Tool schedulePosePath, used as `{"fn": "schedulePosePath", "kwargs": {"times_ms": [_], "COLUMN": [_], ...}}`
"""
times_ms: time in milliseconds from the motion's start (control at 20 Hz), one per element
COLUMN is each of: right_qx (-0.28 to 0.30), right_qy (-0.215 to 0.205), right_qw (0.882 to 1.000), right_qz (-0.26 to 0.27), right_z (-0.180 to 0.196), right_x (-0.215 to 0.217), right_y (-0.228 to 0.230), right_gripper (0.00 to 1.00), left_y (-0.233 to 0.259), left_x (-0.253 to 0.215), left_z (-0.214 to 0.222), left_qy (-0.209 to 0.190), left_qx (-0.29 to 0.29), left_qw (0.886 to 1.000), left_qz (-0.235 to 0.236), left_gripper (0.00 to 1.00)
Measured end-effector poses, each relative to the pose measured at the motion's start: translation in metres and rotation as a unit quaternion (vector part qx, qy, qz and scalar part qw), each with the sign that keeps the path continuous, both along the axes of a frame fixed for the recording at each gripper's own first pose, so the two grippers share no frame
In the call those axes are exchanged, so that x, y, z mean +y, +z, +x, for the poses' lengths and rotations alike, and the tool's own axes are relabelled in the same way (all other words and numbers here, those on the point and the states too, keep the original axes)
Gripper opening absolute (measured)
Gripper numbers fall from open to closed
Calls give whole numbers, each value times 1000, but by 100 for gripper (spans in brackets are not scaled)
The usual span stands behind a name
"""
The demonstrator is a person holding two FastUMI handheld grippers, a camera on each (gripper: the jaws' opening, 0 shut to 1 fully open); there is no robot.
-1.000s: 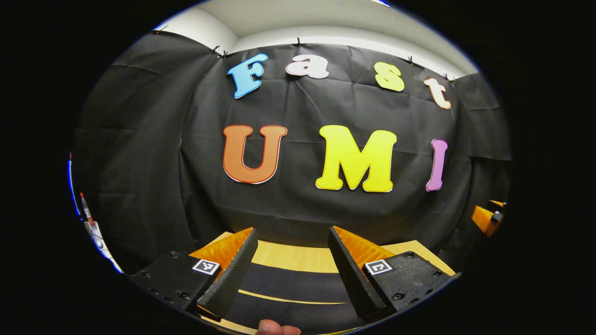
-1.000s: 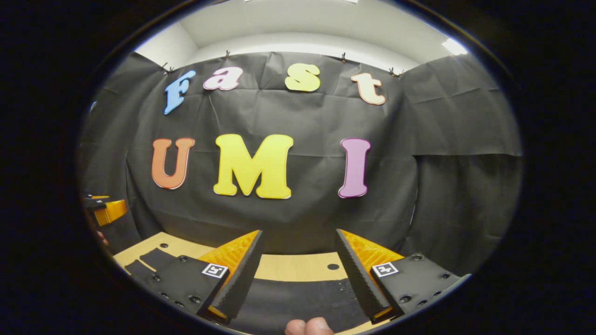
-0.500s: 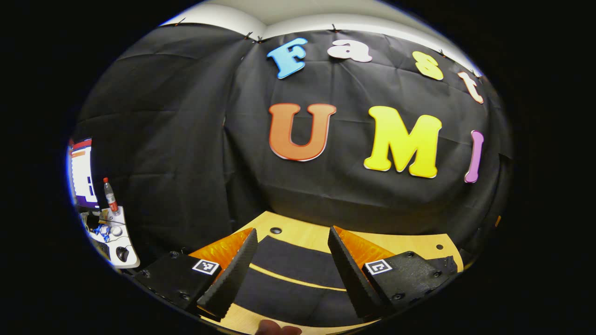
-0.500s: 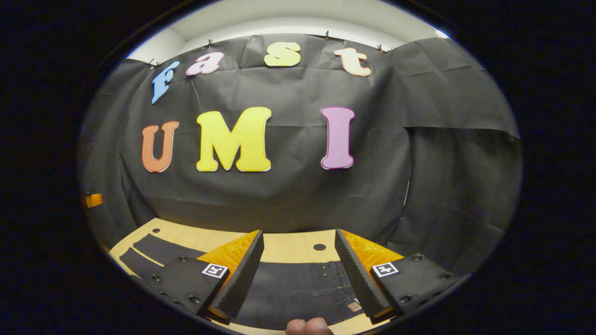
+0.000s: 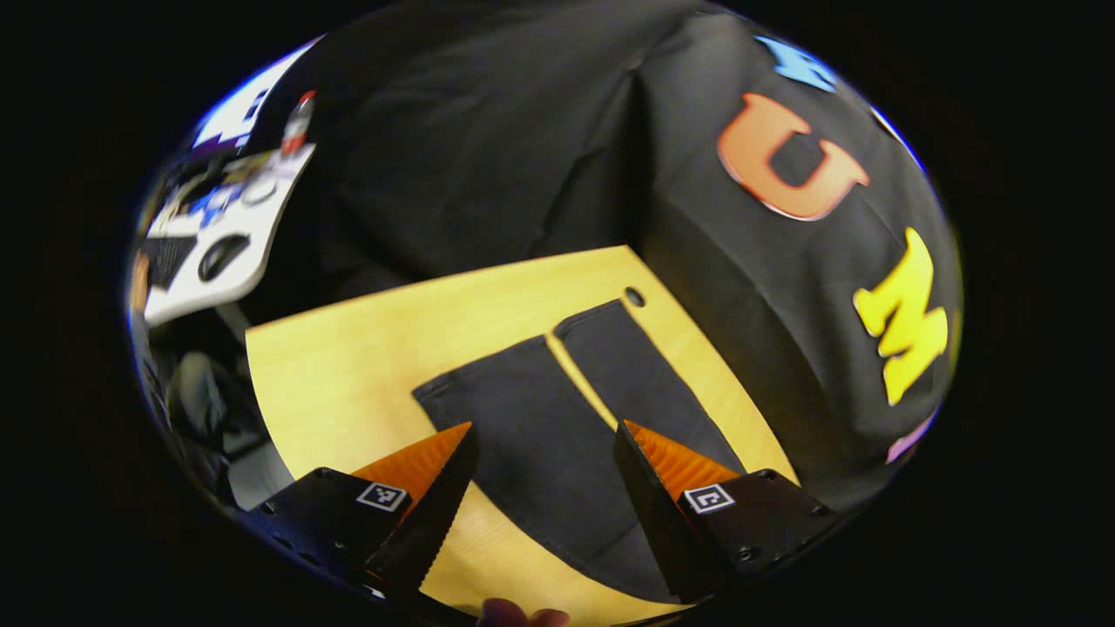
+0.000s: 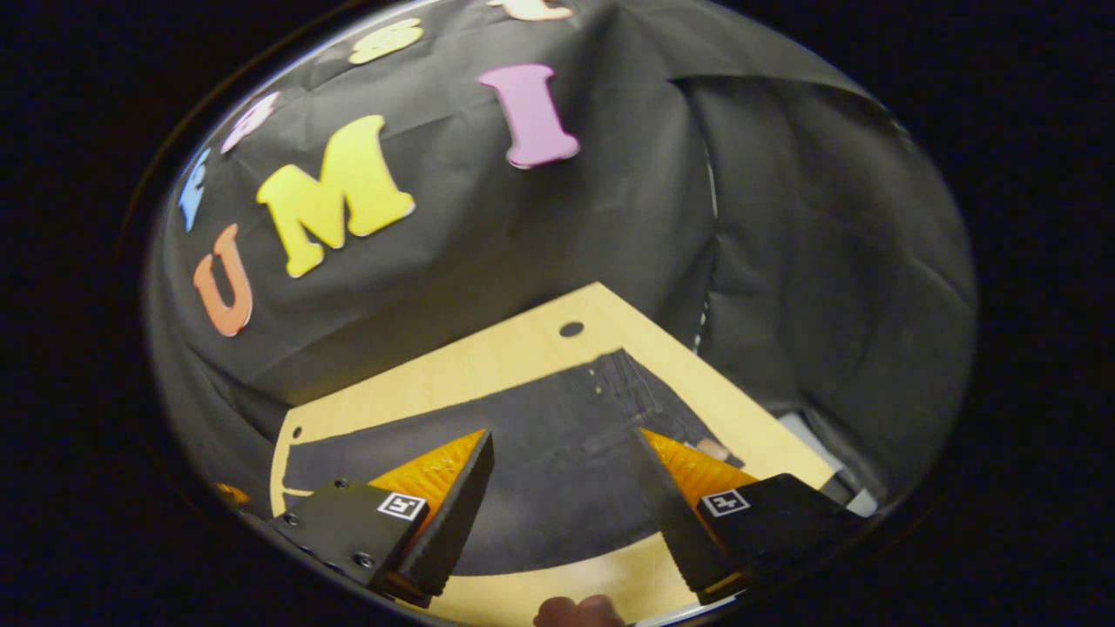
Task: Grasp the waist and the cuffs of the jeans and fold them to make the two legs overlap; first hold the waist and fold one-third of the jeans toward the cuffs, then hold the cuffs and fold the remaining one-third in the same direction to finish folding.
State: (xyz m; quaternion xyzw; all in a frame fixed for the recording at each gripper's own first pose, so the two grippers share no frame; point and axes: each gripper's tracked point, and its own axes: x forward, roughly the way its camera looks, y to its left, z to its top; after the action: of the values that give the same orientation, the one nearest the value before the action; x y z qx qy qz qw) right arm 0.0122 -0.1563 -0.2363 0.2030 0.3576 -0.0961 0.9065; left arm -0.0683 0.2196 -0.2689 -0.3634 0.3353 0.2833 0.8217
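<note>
Dark jeans lie flat on a light wooden table. In the left gripper view the two legs (image 5: 557, 418) run away from me, with the cuffs at the far end near a hole in the tabletop. My left gripper (image 5: 544, 448) hangs open above the nearer leg. In the right gripper view the waist end of the jeans (image 6: 557, 435) spreads across the table. My right gripper (image 6: 562, 453) stands open above it, with nothing between its fingers. A fingertip (image 6: 579, 611) of the holding hand shows at the bottom edge.
The wooden table (image 5: 348, 348) has bare surface left of the legs and small holes (image 6: 571, 329) near its far edge. Black cloth walls stand close behind the table. A white side desk (image 5: 218, 226) with a bottle and clutter stands off to the left.
Both grippers have tilted down toward the table and turned outward, the left toward the cuffs, the right toward the waist. Much more of the jeans and tabletop shows now. Both stay open.
</note>
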Motion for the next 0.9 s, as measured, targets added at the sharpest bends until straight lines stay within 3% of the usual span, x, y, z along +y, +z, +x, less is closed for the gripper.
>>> {"fn": "schedulePosePath", "kwargs": {"times_ms": [50, 100, 150, 200, 350, 500, 900], "right_qx": [20, 39, 56, 68, 84, 101, 131], "right_qy": [-23, -53, -83, -112, -162, -180, -184], "right_qw": [999, 997, 993, 988, 978, 972, 968], "right_qz": [16, 37, 60, 80, 105, 115, 113], "right_z": [-7, -14, -19, -22, -31, -30, -27], "right_x": [-10, -20, -28, -37, -68, -80, -91], "right_y": [-14, -25, -34, -42, -58, -72, -82], "right_gripper": [94, 98, 93, 98, 98, 98, 98], "left_y": [-11, -20, -22, -24, -45, -57, -88], "left_x": [2, 0, -8, -11, 19, 30, 50], "left_z": [-5, -12, -18, -21, -24, -19, 0], "left_qy": [20, 34, 46, 54, 96, 136, 138], "left_qx": [12, 23, 34, 41, 57, 67, 130], "left_qw": [999, 998, 996, 993, 984, 973, 964], "left_qz": [-28, -54, -75, -92, -138, -172, -186], "left_gripper": [99, 99, 99, 100, 99, 99, 99]}}
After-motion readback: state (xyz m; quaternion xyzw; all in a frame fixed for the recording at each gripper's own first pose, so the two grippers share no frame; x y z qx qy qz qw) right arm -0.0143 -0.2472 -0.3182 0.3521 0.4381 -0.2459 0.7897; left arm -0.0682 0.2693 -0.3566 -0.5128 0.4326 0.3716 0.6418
